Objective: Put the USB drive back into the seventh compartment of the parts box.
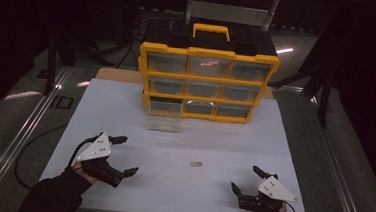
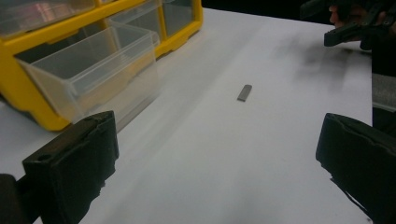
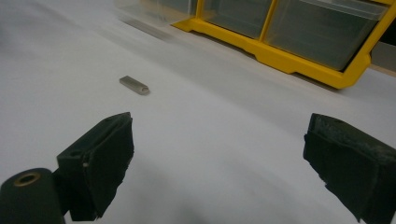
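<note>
Work looks barely begun: one clear drawer (image 1: 163,121) is pulled out of the yellow cabinet (image 1: 208,80), while the small metal piece (image 1: 196,163) lies untouched on the tabletop (image 1: 274,137). Left gripper (image 1: 124,155) and right gripper (image 1: 246,179) rest well apart from it, jaws spread, holding nothing.

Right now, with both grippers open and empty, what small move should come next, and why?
Probably bring the right gripper toward the metal piece lying alone between both grippers; the bottom-left drawer is pulled out, seemingly to receive it.

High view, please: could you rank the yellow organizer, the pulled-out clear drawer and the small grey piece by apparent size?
1. Yellow organizer, by far the largest.
2. Clear drawer.
3. Small grey piece, tiny on the white table.
</note>
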`<state>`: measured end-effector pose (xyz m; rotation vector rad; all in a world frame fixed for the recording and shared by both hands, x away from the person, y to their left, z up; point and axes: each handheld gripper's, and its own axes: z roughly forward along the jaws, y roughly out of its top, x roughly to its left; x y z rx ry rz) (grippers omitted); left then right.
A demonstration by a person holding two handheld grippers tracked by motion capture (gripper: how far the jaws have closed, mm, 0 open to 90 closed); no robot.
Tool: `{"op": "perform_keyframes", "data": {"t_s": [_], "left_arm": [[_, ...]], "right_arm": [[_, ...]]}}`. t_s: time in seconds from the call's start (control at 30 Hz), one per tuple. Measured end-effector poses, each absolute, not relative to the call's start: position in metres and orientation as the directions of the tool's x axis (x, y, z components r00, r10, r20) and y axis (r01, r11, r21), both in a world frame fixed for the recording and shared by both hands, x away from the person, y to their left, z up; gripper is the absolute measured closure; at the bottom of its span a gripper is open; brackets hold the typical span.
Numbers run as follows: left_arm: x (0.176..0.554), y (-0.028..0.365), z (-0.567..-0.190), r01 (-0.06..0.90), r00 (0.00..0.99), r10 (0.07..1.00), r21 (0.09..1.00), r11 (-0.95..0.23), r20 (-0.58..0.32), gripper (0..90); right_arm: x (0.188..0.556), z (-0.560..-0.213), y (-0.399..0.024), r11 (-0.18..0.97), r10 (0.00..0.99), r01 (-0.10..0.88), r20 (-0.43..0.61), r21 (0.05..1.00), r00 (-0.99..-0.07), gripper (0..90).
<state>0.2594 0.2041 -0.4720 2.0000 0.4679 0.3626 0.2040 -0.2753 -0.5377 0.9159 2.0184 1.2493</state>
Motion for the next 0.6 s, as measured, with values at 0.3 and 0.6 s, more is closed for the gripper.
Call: {"op": "perform_keyframes", "data": {"t_s": [0.3,0.6], "left_arm": [[0.271,0.185,-0.463,0.142,0.907,0.416,0.876,-0.462,0.072,0.1],[0.281,0.168,-0.45,0.114,0.921,0.378,0.866,-0.487,0.091,0.1]], "right_arm": [[0.204,-0.537,-0.275,0.324,0.796,0.244,-0.125,0.914,-0.592,8.9],[0.203,-0.537,-0.275,0.325,0.793,0.241,-0.124,0.915,-0.596,8.9]]}}
